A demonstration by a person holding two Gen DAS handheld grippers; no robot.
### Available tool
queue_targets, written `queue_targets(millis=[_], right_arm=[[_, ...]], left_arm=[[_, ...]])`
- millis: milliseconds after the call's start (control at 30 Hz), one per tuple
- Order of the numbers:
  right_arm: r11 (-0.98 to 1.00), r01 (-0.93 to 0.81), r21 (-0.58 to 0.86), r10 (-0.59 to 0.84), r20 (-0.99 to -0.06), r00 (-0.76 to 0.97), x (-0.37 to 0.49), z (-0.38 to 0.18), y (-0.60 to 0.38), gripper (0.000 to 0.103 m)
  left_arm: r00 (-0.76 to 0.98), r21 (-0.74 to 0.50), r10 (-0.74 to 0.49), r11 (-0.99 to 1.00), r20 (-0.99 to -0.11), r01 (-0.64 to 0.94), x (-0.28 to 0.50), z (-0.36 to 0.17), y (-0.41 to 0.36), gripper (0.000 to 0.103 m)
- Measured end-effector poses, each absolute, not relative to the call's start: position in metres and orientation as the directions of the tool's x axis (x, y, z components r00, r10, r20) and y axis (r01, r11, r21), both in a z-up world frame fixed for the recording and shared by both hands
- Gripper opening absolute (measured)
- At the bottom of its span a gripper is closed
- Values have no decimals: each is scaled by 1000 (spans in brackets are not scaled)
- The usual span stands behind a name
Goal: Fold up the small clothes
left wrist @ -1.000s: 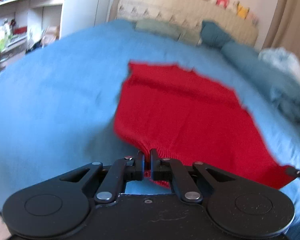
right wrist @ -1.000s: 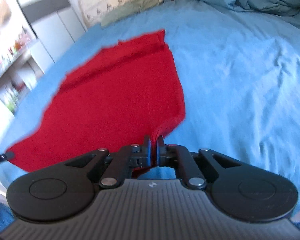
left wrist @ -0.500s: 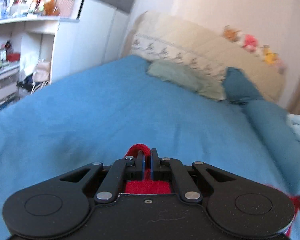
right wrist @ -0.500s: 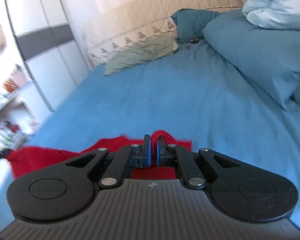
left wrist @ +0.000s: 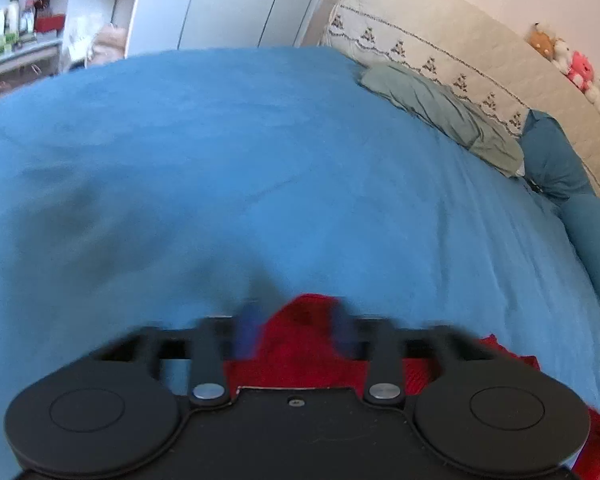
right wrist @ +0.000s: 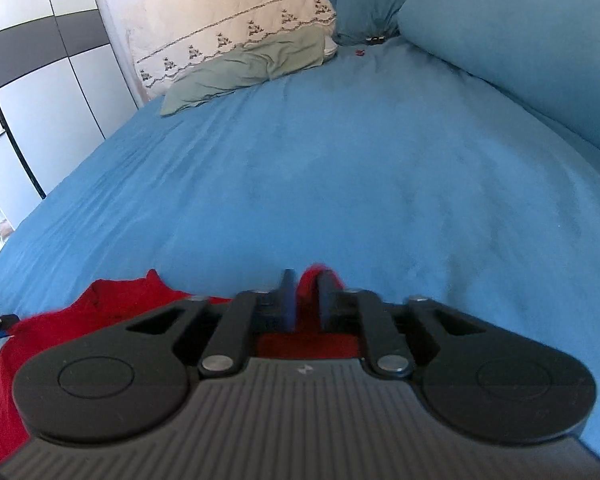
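I see red knit garment (right wrist: 100,312) at bottom of both frames, on blue bed (right wrist: 340,160). Left gripper (left wrist: 296,332) jaws spread, blurred. Right gripper (right wrist: 305,300) jaws pinching fabric edge. I judge knit soft, light, floppy; grip corners.

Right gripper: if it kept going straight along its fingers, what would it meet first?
The red garment bunched between the right gripper fingers comes first. Past it, probably the blue bedsheet, well short of the green pillow; depth is hard to judge.
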State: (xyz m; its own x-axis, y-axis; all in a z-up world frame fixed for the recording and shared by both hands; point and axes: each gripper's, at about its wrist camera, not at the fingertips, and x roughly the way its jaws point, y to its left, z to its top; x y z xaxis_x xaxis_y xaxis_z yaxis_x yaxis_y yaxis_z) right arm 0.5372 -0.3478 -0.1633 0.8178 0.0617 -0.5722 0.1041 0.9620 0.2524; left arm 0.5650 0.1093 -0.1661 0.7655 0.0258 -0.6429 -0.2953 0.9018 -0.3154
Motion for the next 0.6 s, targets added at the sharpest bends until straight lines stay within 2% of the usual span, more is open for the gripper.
queue_targets(millis=[33,67,133,233,333,467,600], right_arm=[[964,109,243,42,-542,839,527,-160,-347,93],[965,99,244,40,-506,862,517,-156,-345,103],[968,36,248,88,-473,877,495,-150,-342,103],[974,-47,223,149,-467,872,460,-151,-327,103],[972,-113,204,204,-509,836,436,-165,-309,103],[979,-93,179,185,-613,769,434,-196,-298,103],[978,8,208,127,-623,772,429,-208,-324,103]], left_arm=[[780,-297,38,912,-624,-282,556,-156,105,78],[795,-271,49,926,-605,-263,548,-147,101,83],[826,-221,48,953,-561,-206,519,-132,90,88],[856,-162,10,981,-518,-110,480,-124,67,103],[814,-99,-53,995,-579,-5,459,-144,44,103],[708,-87,-54,996,-704,-10,461,-182,37,103],[710,-4,-16,1000,-704,18,456,-184,26,103]])
